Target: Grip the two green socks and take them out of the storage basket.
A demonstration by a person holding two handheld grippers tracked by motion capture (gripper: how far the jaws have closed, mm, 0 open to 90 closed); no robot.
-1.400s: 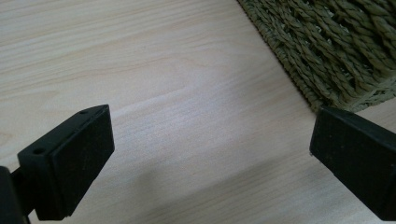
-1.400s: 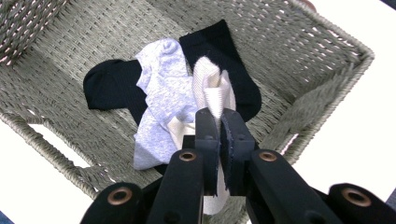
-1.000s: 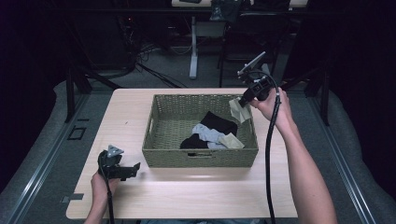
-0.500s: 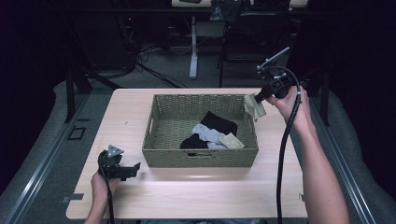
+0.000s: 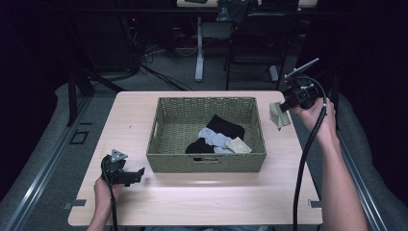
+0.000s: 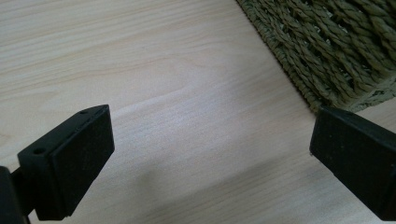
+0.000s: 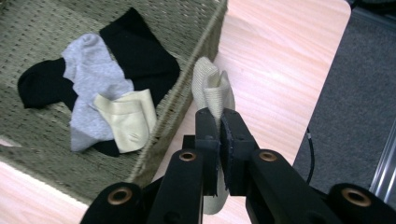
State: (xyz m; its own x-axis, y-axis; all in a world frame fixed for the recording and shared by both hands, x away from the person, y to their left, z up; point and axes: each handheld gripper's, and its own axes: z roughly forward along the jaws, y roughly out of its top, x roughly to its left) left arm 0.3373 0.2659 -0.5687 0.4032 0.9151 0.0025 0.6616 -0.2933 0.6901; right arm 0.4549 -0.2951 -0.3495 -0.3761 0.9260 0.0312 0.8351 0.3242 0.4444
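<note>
While the right gripper (image 7: pixel 218 122) has its jaws clamped on it, the cream sock (image 7: pixel 212 88) hangs folded — ribbed, pale.

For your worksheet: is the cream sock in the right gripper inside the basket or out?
Out: the cream sock hangs beside the basket.

Light wood table (image 5: pixel 202 202); woven basket (image 5: pixel 207 161) sits on it, centre.

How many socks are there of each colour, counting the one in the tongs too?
Black socks: 2
Grey sock: 1
Cream sock in the basket: 1
Cream sock held by the right tongs: 1
Total: 5 socks, 4 of them in the basket.
</note>
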